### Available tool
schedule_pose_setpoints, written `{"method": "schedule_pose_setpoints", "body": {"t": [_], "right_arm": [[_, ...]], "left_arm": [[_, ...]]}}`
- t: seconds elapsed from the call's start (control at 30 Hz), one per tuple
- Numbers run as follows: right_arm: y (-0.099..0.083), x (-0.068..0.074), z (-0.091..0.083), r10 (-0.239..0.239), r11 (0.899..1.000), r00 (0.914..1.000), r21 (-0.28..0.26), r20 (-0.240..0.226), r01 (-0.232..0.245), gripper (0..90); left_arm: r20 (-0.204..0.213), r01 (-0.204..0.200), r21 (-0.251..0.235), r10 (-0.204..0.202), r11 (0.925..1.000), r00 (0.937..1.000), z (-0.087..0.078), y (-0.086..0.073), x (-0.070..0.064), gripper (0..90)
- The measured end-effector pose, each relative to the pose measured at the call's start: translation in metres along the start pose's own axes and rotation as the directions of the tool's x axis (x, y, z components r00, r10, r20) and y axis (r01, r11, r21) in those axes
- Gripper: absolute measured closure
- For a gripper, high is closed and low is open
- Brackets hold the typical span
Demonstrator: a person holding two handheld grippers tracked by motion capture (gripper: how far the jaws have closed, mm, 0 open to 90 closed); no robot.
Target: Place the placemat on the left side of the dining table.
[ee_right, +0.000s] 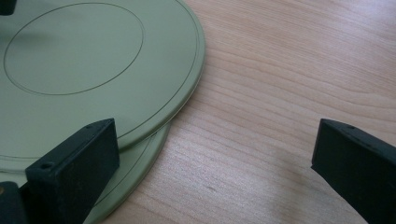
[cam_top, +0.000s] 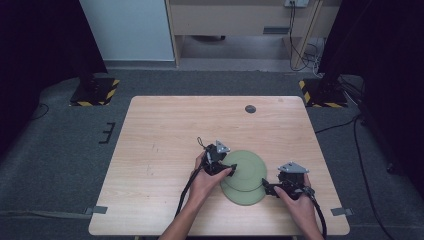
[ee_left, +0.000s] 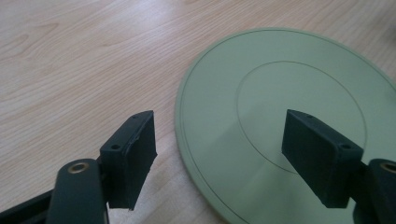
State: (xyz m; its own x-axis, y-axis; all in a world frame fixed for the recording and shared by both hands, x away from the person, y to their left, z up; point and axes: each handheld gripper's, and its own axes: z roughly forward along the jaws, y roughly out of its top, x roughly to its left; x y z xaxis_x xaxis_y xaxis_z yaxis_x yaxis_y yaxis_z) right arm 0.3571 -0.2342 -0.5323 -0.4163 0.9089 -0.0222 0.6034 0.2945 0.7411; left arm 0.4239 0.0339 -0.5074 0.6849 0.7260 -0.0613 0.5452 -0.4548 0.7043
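Two flat pale-green plates lie overlapped on the wooden table (cam_top: 165, 140), the upper plate (cam_top: 247, 167) resting partly on the lower plate (cam_top: 245, 196). My left gripper (cam_top: 231, 169) is at the upper plate's left rim. In the left gripper view the left gripper (ee_left: 222, 135) is open and straddles the rim of the upper plate (ee_left: 280, 93), one jaw over wood and one over the plate. My right gripper (cam_top: 267, 189) sits at the plates' right edge. It (ee_right: 219, 149) is open, with one jaw above the upper plate (ee_right: 93, 60), where the lower plate (ee_right: 144, 158) peeks out, and the other over bare wood.
A small dark round disc (cam_top: 250, 109) lies near the table's far edge. Grey tape tabs (cam_top: 99, 210) mark the near corners. Two stand bases with yellow-black stripes (cam_top: 95, 91) sit on the floor beyond the table.
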Motion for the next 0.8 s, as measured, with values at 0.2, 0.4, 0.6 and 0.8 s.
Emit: {"method": "schedule_pose_setpoints", "body": {"t": [0.2,0.4,0.6,0.8], "right_arm": [[0.0,0.0,0.0,-0.002,1.0,1.0,-0.003,0.001,0.002,1.2],[0.0,0.0,0.0,-0.004,1.0,1.0,-0.004,0.0,0.004,1.3],[0.0,0.0,0.0,-0.002,1.0,1.0,-0.002,0.0,0.002,1.3],[0.0,0.0,0.0,-0.002,1.0,1.0,-0.002,0.0,0.002,1.3]], "left_arm": [[0.038,0.03,0.046,-0.032,0.9985,0.9987,0.011,0.003,0.006,22.8],[0.069,0.065,0.061,-0.069,0.9961,0.9952,0.017,0.002,0.009,21.6],[0.109,0.103,0.066,-0.11,0.9925,0.988,0.019,0.001,0.012,23.0],[0.131,0.112,0.063,-0.119,0.9917,0.9841,0.019,0.0,0.011,27.2]]}}
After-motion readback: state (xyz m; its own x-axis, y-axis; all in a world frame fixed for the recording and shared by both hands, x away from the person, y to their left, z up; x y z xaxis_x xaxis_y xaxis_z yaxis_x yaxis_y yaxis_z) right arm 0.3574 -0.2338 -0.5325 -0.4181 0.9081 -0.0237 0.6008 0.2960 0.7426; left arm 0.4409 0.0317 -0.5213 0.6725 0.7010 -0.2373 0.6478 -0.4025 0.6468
